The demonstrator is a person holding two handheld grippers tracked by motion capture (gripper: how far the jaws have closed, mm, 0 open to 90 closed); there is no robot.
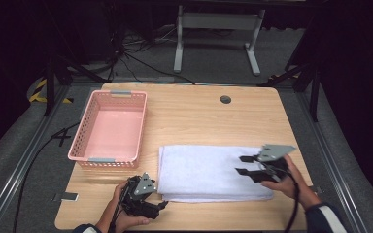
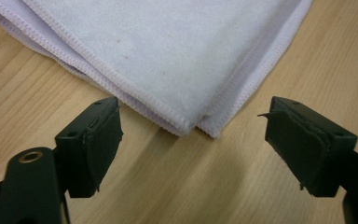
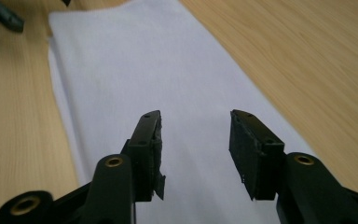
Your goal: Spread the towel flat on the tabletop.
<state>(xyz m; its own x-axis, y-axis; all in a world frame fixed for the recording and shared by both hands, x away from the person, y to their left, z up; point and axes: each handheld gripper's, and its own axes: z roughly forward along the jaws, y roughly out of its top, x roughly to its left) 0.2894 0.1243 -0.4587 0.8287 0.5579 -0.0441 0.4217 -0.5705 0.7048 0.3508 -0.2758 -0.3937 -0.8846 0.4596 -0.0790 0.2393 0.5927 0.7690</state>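
A folded white towel [image 1: 209, 172] lies flat near the front of the wooden table [image 1: 199, 116]. My left gripper [image 1: 162, 205] rests low at the towel's front left corner, open, and the layered corner [image 2: 193, 126] sits just ahead of its jaws without touching them. My right gripper [image 1: 243, 165] hovers over the towel's right part, open, with nothing between its jaws. In the right gripper view the towel [image 3: 168, 93] stretches away under the right gripper [image 3: 193, 149].
A pink plastic basket [image 1: 110, 128], with nothing in it, stands at the table's left, behind the left gripper. A round cable hole [image 1: 226, 99] marks the far side. A white metal stand [image 1: 218, 34] and cables sit on the floor beyond the table.
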